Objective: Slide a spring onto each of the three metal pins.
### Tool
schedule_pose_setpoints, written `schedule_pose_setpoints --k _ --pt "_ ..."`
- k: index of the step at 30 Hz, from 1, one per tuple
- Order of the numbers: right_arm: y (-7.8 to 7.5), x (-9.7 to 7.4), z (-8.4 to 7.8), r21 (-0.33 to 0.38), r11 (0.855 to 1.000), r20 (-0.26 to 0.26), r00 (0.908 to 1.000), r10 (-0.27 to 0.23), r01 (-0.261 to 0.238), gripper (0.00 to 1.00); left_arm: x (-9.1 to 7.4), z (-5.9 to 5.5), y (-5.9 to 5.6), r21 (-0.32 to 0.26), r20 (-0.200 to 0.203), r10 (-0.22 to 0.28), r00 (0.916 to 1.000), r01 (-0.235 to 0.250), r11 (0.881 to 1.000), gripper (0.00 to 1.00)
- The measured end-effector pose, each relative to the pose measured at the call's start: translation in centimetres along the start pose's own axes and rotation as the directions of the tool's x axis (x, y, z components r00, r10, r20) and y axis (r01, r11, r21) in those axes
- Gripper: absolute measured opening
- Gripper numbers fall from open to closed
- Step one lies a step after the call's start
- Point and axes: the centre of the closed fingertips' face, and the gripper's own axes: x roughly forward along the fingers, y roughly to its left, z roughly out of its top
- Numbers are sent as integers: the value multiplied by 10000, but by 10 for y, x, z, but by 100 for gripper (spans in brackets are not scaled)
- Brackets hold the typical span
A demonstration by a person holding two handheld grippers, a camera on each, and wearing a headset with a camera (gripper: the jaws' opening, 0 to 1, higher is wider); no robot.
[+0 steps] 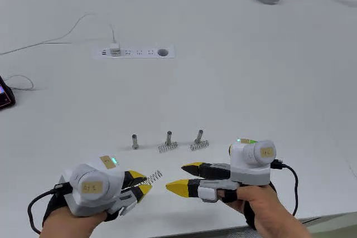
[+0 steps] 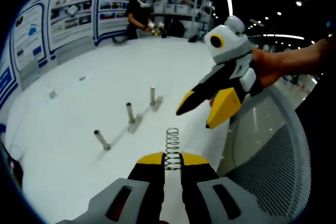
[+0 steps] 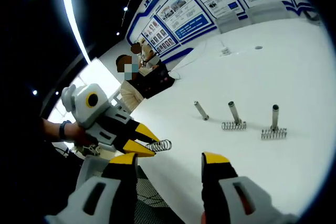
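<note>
Three pins (image 1: 168, 137) in a row — springs (image 1: 167, 147) beside two, power strip (image 1: 138, 53) behind.

Poster-lined walls (image 2: 68, 14) and ceiling lights (image 2: 229, 4) surround a white workbench (image 1: 251, 93).

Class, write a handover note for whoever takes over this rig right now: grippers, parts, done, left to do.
Left gripper: shut on the held spring, which sticks out past its tips.
Right gripper: open, empty.
First loose spring lies flat by the middle pin, second loose spring by the right pin; left pin stands bare.
Done: no spring on a pin yet.
Left: all three.
</note>
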Motion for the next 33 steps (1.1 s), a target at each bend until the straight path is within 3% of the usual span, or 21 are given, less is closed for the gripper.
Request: schedule_pose_setpoints --k 15,24,33 --pt "14 5 3 661 9932 94 9954 955 -959 28 5 24 -25 724 273 -717 9971 695 9949 11" --pt "16 0 6 795 9898 256 9929 1165 -1182 16 7 26 -28 1034 198 -932 9954 907 9905 10" --pt "21 -2 8 772 9882 149 9912 1312 -1319 14 7 26 -30 1121 192 -1186 9928 1158 9869 10"
